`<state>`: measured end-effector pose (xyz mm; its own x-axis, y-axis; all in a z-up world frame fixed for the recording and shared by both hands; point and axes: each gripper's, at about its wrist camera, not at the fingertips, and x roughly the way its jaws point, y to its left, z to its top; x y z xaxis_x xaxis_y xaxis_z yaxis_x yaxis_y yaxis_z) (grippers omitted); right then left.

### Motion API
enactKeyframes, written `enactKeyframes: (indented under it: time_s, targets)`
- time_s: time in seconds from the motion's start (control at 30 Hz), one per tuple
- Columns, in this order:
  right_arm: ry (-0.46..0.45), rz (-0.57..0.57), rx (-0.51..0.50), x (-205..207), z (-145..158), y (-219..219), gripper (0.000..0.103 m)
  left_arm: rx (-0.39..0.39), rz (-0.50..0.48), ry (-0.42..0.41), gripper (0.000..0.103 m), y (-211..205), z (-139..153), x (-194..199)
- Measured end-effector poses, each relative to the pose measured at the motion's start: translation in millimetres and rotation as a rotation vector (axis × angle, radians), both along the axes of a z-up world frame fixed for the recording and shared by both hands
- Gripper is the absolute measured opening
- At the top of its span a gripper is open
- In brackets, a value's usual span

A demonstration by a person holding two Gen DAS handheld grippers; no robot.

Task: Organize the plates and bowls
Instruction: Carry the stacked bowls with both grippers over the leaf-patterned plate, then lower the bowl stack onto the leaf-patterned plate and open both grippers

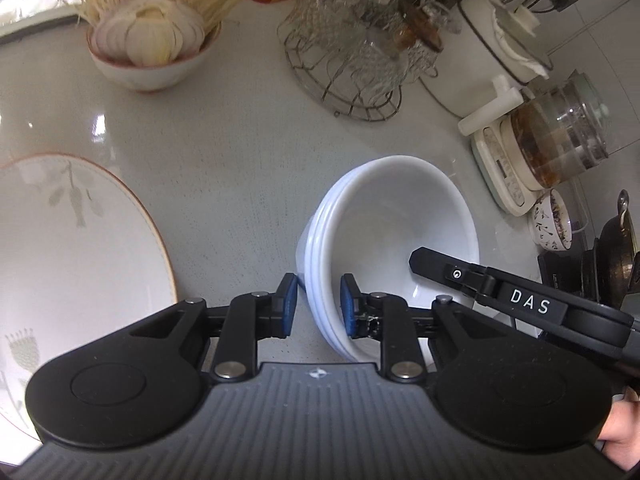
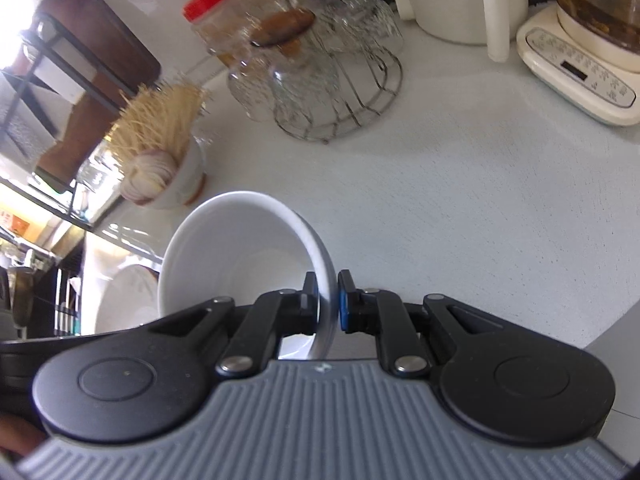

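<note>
A stack of white bowls (image 1: 384, 216) stands on the pale counter (image 1: 224, 168). My left gripper (image 1: 319, 304) straddles the stack's near rim with a gap on the left side, so it is open. A large white plate with a leaf pattern and brown rim (image 1: 60, 248) lies at the left. My right gripper (image 2: 328, 300) is shut on the rim of a white bowl (image 2: 236, 252), held tilted above the counter. The right gripper's finger (image 1: 440, 268) reaches into the stack in the left wrist view.
A bowl of garlic and noodles (image 1: 148, 48), a wire rack of glasses (image 1: 360, 48), a white kettle (image 1: 492, 52), a glass tea maker (image 1: 560, 136) and a small patterned cup (image 1: 550, 220) ring the counter. A red-lidded jar (image 2: 216, 12) stands behind the rack.
</note>
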<state>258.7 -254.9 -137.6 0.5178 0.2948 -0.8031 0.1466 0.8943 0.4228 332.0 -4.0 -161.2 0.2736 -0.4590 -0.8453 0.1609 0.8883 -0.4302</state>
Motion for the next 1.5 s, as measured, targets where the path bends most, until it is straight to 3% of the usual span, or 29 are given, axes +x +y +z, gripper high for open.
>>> enactKeyframes:
  time_s: [0.5, 0.93, 1.13, 1.37, 1.5]
  targets:
    - [-0.122, 0.03, 0.07, -6, 39, 56, 0.014, -0.004, 0.049, -0.09, 0.027, 75, 54, -16]
    - [-0.056, 0.236, 0.081, 10, 14, 133, 0.015, 0.031, 0.173, -0.055, 0.028, 153, 28, -48]
    - [-0.028, 0.327, 0.032, 14, -1, 164, 0.015, 0.041, 0.226, -0.024, 0.028, 173, 6, -58]
    - [0.014, 0.337, 0.059, 20, -17, 173, 0.015, 0.071, 0.242, -0.013, 0.029, 180, 1, -62]
    - [0.009, 0.355, 0.018, 20, -18, 180, 0.015, 0.058, 0.253, -0.004, 0.029, 181, -3, -60]
